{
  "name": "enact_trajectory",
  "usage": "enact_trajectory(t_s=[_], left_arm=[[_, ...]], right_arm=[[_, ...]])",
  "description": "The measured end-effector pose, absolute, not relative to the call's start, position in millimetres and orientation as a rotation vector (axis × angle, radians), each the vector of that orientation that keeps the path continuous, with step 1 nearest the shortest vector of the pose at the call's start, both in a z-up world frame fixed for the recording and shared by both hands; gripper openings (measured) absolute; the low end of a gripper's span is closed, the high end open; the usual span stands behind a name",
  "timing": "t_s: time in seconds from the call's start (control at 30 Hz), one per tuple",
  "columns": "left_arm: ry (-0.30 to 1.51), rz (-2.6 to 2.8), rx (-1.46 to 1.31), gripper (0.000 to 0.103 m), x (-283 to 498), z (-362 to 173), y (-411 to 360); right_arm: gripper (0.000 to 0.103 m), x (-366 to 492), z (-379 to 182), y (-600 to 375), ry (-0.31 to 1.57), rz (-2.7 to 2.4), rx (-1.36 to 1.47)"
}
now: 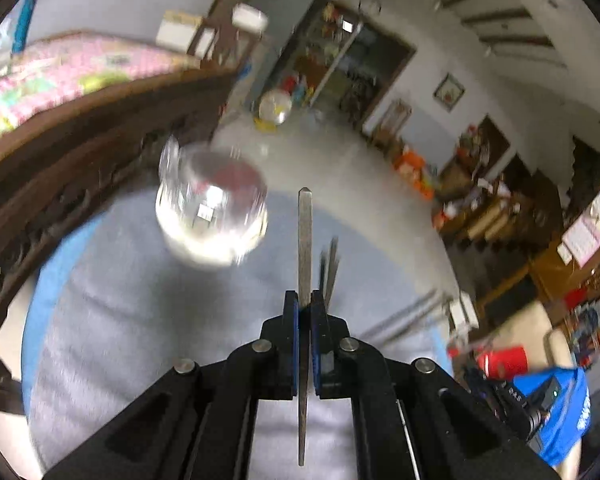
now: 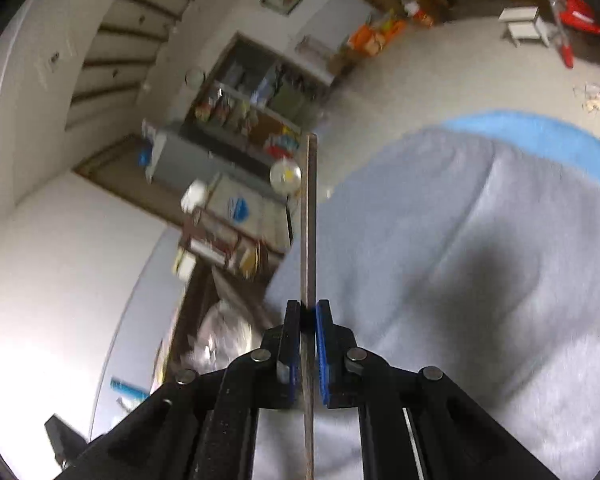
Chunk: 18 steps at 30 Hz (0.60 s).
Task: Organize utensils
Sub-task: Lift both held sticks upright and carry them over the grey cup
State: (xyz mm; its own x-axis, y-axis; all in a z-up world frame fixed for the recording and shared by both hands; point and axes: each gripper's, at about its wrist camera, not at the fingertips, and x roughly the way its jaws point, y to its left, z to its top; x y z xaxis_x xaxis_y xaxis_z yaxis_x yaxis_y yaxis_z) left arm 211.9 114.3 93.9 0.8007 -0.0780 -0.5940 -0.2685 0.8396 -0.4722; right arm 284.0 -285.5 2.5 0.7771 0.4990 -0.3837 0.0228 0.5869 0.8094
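Note:
My left gripper [image 1: 304, 300] is shut on a flat metal utensil handle [image 1: 305, 240] that sticks forward past the fingers, above a grey cloth [image 1: 140, 320]. A clear glass jar [image 1: 212, 208], blurred, stands on the cloth ahead and to the left of it. My right gripper [image 2: 309, 308] is shut on another thin metal utensil handle [image 2: 309, 220], seen edge-on and pointing forward over the same grey cloth [image 2: 460, 260]. The blurred glass jar also shows in the right wrist view [image 2: 224, 336], low and left of the fingers. The working ends of both utensils are hidden.
The grey cloth lies on a blue mat [image 1: 48, 280] on the floor. A dark wooden bed frame [image 1: 80, 148] runs along the left. A long metal piece [image 1: 404, 316] lies right of the left gripper. A red container [image 1: 504, 362] and blue bag [image 1: 560, 408] sit at right.

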Motion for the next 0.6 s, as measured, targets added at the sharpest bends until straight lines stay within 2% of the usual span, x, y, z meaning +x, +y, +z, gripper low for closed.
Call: enact_trajectory(t_s=[0.33, 0.6], left_arm=[[0.431, 0.133, -0.478, 0.005, 249, 103, 76], [0.407, 0.152, -0.417, 0.005, 271, 88, 64]], right_arm=[[0.009, 345, 11, -262, 0.562, 0.236, 0.887], [0.009, 352, 3, -227, 0.532, 0.264, 0.781]])
